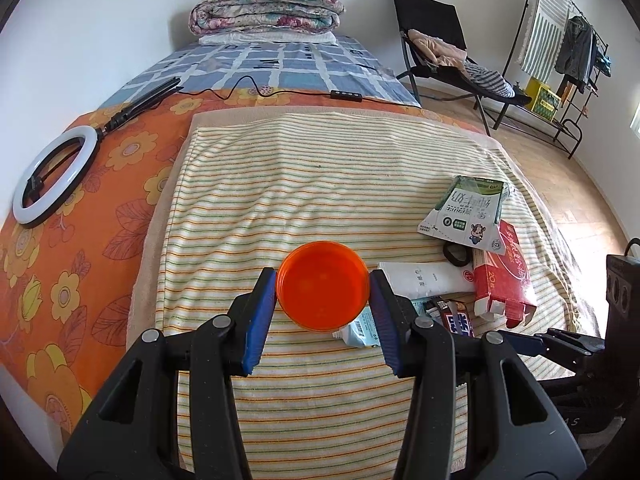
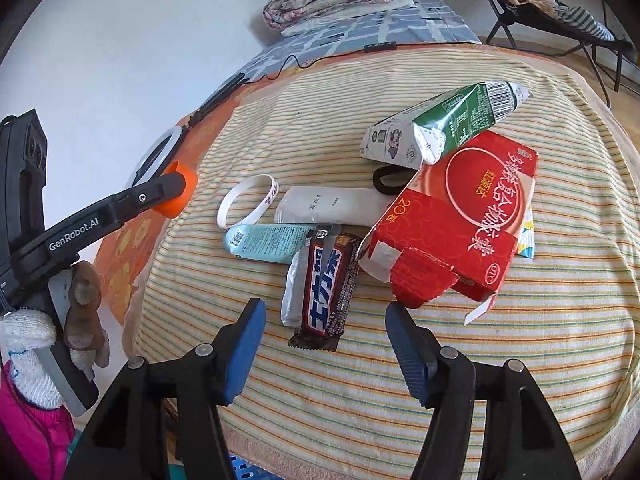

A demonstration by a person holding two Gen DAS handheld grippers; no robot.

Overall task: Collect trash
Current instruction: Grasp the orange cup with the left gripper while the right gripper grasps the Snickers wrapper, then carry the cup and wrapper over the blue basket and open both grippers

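Note:
My left gripper (image 1: 323,280) is shut on an orange plastic cup (image 1: 322,285) and holds it above the striped towel; the cup also shows in the right wrist view (image 2: 180,192). My right gripper (image 2: 326,316) is open and empty, just in front of a dark candy bar wrapper (image 2: 326,292). The trash pile lies on the towel: a red carton (image 2: 460,220), a green and white milk carton (image 2: 440,124), a light blue tube (image 2: 268,242), a white packet (image 2: 332,204), a white wristband (image 2: 244,200) and a black hair tie (image 2: 388,178).
The striped towel (image 1: 320,184) covers an orange flowered sheet on a bed. A ring light (image 1: 52,176) with its cable lies at the left. Folded quilts (image 1: 266,8) sit at the bed's head. A black chair (image 1: 440,48) and a clothes rack (image 1: 560,52) stand at the right.

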